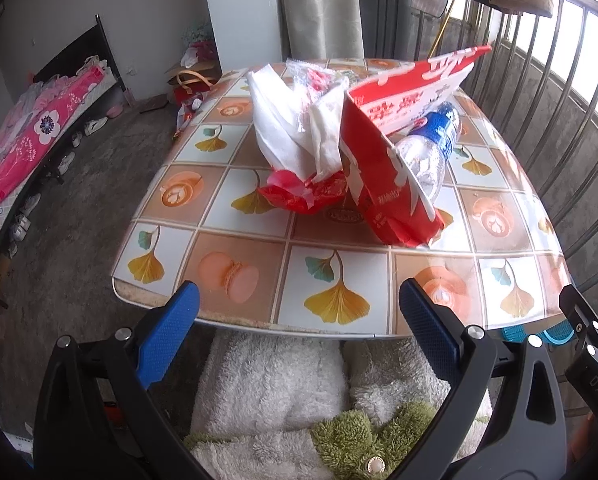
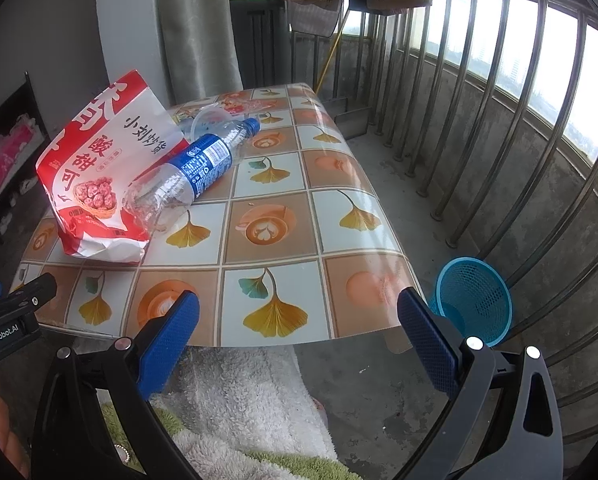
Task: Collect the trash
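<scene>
A red and white snack bag (image 1: pixel 395 136) (image 2: pixel 95 184) lies on the tiled table (image 1: pixel 259 276) (image 2: pixel 283 216). An empty clear bottle with a blue label (image 2: pixel 195 172) (image 1: pixel 427 152) leans against it. White crumpled tissues (image 1: pixel 291 124) and a red wrapper (image 1: pixel 303 196) lie left of the bag. A clear plastic cup (image 2: pixel 211 120) lies behind the bottle. My left gripper (image 1: pixel 299 320) is open and empty at the table's near edge. My right gripper (image 2: pixel 299 328) is open and empty at the near edge too. A blue mesh bin (image 2: pixel 475 300) stands on the floor to the right.
A metal railing (image 2: pixel 499 120) runs along the right side. A bed with pink bedding (image 1: pixel 31 136) stands at the left, with shoes beside it. A grey curtain (image 1: pixel 319 8) hangs behind the table. White and green fleece (image 1: pixel 283 400) is under the grippers.
</scene>
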